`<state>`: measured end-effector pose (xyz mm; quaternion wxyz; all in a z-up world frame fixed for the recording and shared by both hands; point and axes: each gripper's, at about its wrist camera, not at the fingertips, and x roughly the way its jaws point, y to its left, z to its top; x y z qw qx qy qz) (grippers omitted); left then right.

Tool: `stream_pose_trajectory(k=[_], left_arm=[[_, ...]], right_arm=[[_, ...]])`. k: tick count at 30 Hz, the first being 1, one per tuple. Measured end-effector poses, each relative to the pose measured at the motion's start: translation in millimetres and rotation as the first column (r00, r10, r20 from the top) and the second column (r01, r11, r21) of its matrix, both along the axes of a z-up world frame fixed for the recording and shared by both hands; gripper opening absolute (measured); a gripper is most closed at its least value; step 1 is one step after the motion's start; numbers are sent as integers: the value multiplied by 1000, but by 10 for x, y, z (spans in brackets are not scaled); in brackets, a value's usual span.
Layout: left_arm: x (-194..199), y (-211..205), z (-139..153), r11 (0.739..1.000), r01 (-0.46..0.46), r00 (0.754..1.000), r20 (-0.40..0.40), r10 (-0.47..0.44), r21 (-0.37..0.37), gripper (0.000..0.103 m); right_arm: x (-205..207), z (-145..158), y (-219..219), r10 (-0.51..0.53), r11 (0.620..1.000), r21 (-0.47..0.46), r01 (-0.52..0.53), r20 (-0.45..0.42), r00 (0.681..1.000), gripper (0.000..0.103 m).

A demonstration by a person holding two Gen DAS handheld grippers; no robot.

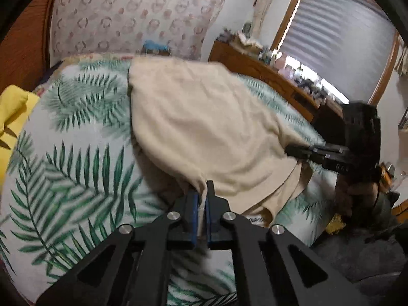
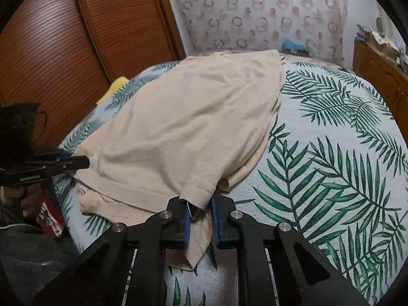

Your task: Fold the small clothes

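Observation:
A beige shirt (image 1: 204, 119) lies spread on a bed with a palm-leaf sheet (image 1: 76, 158). My left gripper (image 1: 202, 199) is shut on a pinch of the shirt's near edge, the cloth squeezed between its blue pads. In the right wrist view the same beige shirt (image 2: 183, 117) stretches away, and my right gripper (image 2: 200, 204) is shut on its hemmed sleeve, with a flap hanging down between the jaws. Each gripper shows in the other's view: the right gripper (image 1: 293, 150) at the shirt's right edge, the left gripper (image 2: 84, 162) at its left edge.
A yellow cloth (image 1: 12, 112) lies at the bed's left edge. A wooden dresser (image 1: 267, 71) with clutter stands beyond the bed under a window with blinds (image 1: 339, 40). A ribbed wooden door (image 2: 63, 51) and a patterned curtain (image 2: 255, 12) stand behind. The palm-leaf sheet (image 2: 331, 153) is bare to the right.

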<state>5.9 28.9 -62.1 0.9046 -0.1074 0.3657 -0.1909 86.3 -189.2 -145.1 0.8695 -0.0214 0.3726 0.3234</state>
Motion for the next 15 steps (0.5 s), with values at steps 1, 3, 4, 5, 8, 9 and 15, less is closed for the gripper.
stream_pose_trajectory(k=[1, 3, 4, 5, 8, 9, 15], left_arm=[[9, 9, 64, 1000, -2, 1000, 19, 2, -11, 1], [48, 34, 219, 1000, -9, 998, 61, 11, -24, 1], [77, 39, 284, 1000, -12, 997, 79, 14, -22, 1], [117, 44, 344, 1000, -14, 995, 96, 15, -17, 1], [290, 75, 515, 1000, -24, 991, 134, 26, -14, 1], [376, 86, 575, 1000, -26, 989, 147, 28, -12, 1], [955, 187, 792, 998, -63, 982, 180, 65, -16, 1]], right_arm=[[-3, 25, -14, 2, 1000, 20, -3, 4, 1000, 9], [-2, 106, -51, 1, 999, 51, -1, 18, 1000, 9], [7, 178, -70, -3, 998, 69, 1, 30, 1000, 9], [17, 224, -75, -4, 997, 78, 2, 37, 999, 9], [87, 400, -71, 1, 996, 87, -7, 72, 997, 9], [117, 443, -69, 1, 996, 89, -8, 80, 997, 9], [501, 833, -28, 1, 996, 93, -15, 139, 990, 8]])
